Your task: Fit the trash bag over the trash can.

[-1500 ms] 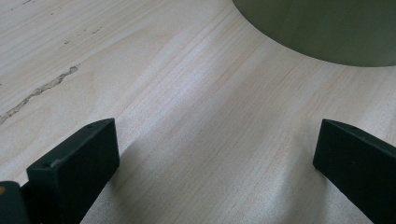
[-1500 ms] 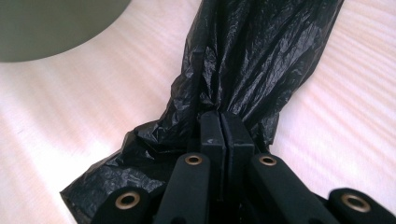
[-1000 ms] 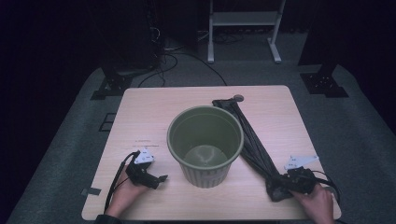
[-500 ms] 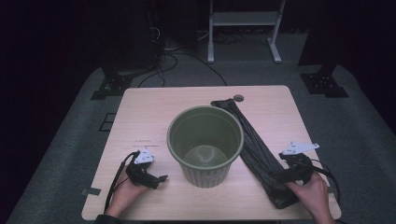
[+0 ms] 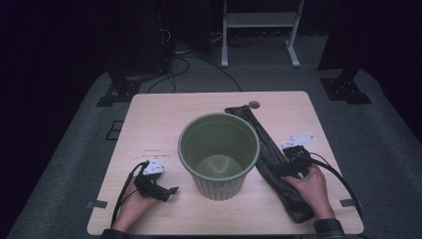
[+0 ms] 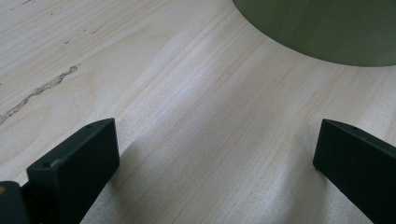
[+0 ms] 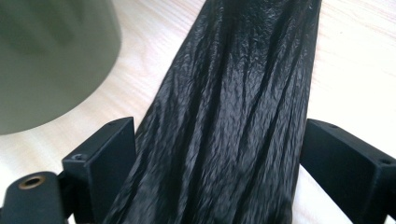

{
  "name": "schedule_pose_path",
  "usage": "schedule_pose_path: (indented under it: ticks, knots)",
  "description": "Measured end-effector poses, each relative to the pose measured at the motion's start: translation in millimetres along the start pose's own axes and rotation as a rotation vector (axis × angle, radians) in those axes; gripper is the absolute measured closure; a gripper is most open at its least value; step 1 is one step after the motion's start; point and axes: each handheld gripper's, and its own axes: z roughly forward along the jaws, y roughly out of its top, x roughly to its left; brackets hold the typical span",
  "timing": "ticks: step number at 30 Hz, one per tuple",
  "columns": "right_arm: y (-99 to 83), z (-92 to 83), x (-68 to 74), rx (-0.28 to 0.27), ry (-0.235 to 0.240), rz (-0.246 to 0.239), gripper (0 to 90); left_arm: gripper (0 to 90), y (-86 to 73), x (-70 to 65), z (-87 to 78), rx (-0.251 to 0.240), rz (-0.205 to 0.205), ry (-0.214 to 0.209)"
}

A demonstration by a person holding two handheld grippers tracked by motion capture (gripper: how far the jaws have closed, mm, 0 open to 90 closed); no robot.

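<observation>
Right of the green bin (image 5: 219,154), the folded black bag (image 5: 271,159) lies flat on the table (image 5: 149,119); the right gripper (image 7: 217,163) has just opened wide astride it, while left of the bin the left gripper (image 5: 166,191) gapes over bare wood

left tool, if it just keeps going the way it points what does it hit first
Most likely the green bin. The left tool stands open over bare table, with nothing between its jaws, and the bin's wall lies ahead, slightly to the right in the left gripper view. How much gap remains is hard to judge.
</observation>
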Motion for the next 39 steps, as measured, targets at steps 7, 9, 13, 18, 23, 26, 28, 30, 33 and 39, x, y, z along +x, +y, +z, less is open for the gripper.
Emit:
schedule_pose_path:
  ticks: [7, 9, 13, 18, 23, 26, 28, 30, 33, 39]
  knots:
    - [2.8, 24.1, -2.6, 0.023, -0.023, 0.018, 9.5, 0.0, 0.0, 0.0, 0.0, 0.0, 0.0, -0.001]
    - [2.0, 31.8, -2.5, 0.043, -0.037, 0.007, 9.5, 0.0, 0.0, 0.1, 0.0, 0.0, 0.0, 0.0]
    - [0.6, 40.7, -2.1, 0.061, -0.034, 0.005, 9.5, 0.0, 0.0, 0.0, 0.0, 0.0, 0.0, 0.0]
    - [-0.8, 40.8, -1.4, 0.064, -0.004, 0.011, 9.6, 0.0, 0.0, 0.0, 0.0, 0.0, 0.001, -0.001]
    - [-2.9, 35.2, 1.8, 0.057, 0.014, -0.008, 25.8, 0.0, 0.0, 0.0, 0.0, 0.0, 0.001, -0.001]
    - [-5.8, 28.1, 3.4, 0.046, 0.034, -0.024, 50.6, 0.0, 0.0, 0.0, 0.0, 0.0, 0.0, -0.001]
    - [-8.0, 25.1, 2.1, 0.042, 0.044, -0.031, 64.5, 0.0, 0.0, 0.0, 0.0, 0.0, 0.0, -0.001]
    - [-9.7, 23.3, 0.7, 0.038, 0.053, -0.031, 75.3, 0.0, 0.0, 0.0, 0.0, 0.0, 0.0, -0.001]
    - [-11.8, 21.9, -1.5, 0.036, 0.084, -0.038, 89.1, 0.0, 0.0, 0.0, 0.0, 0.0, 0.001, -0.001]
    - [-13.3, 18.6, -1.1, 0.051, 0.104, -0.075, 89.7, 0.0, 0.0, 0.0, 0.0, 0.0, 0.001, -0.001]
